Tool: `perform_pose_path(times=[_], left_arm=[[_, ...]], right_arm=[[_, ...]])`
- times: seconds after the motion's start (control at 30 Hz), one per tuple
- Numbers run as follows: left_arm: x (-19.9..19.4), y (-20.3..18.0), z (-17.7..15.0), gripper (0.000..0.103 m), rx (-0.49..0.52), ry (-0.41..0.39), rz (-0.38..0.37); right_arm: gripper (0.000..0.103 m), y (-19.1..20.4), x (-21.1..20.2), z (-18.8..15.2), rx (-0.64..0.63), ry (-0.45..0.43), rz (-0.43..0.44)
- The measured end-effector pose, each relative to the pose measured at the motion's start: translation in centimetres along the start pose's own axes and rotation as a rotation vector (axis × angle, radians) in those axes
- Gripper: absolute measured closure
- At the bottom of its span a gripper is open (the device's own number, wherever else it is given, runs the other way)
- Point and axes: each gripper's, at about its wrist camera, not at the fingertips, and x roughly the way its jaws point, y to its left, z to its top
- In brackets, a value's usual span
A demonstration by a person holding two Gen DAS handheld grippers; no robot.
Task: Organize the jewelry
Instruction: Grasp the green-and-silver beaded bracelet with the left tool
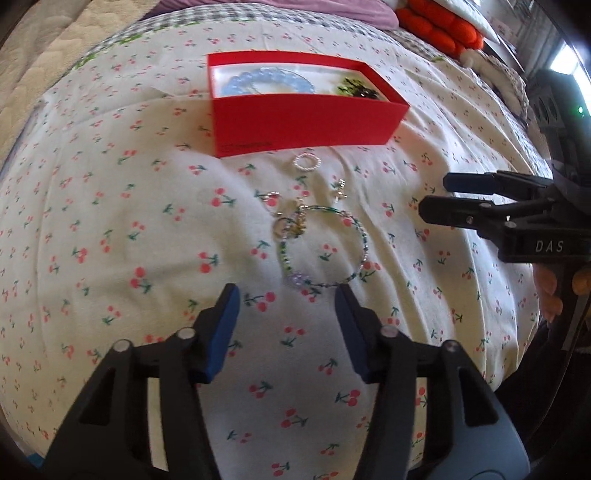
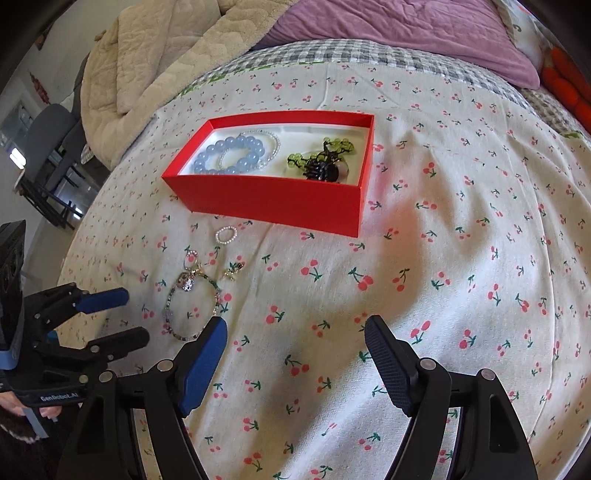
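A red box (image 1: 306,118) (image 2: 273,199) lies on the cherry-print bedsheet. Inside it are a blue bead bracelet (image 2: 229,155), a thin clear bead bracelet and a green and black piece (image 2: 325,162). In front of the box, loose on the sheet, lie a small pearl ring (image 1: 306,162) (image 2: 226,235), a cross charm (image 1: 340,192), a small sparkly ring (image 1: 271,197) and a thin green beaded bracelet (image 1: 364,254) (image 2: 218,295). My left gripper (image 1: 287,295) (image 2: 125,319) is open just short of that bracelet's near edge. My right gripper (image 2: 295,325) (image 1: 436,195) is open and empty, to the bracelet's right.
A beige quilt (image 2: 155,55) is bunched at the bed's far left, with a purple pillow (image 2: 406,26) behind the box. Orange plush (image 1: 443,26) lies at the far right. A chair (image 2: 48,147) stands beyond the bed's left edge. A hand (image 1: 550,291) grips the right tool.
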Motion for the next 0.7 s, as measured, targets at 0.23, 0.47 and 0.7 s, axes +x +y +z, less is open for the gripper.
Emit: perform_pose_path(times=[0.23, 0.47, 0.7], left_arm=[[1.9, -0.7, 0.9, 0.068, 0.006, 0.032, 0.006], [2.8, -1.0, 1.4, 0.086, 0.015, 0.027, 0.042], [2.8, -1.5, 1.3, 0.093, 0.028, 0.011, 0.067]], right_arm=[[0.025, -0.1, 0.8, 0.0, -0.015, 0.014, 0.007], [0.025, 0.1, 1.5, 0.3, -0.033, 0.022, 0.006], [0.025, 0.6, 1.9, 0.5, -0.051, 0.025, -0.001]])
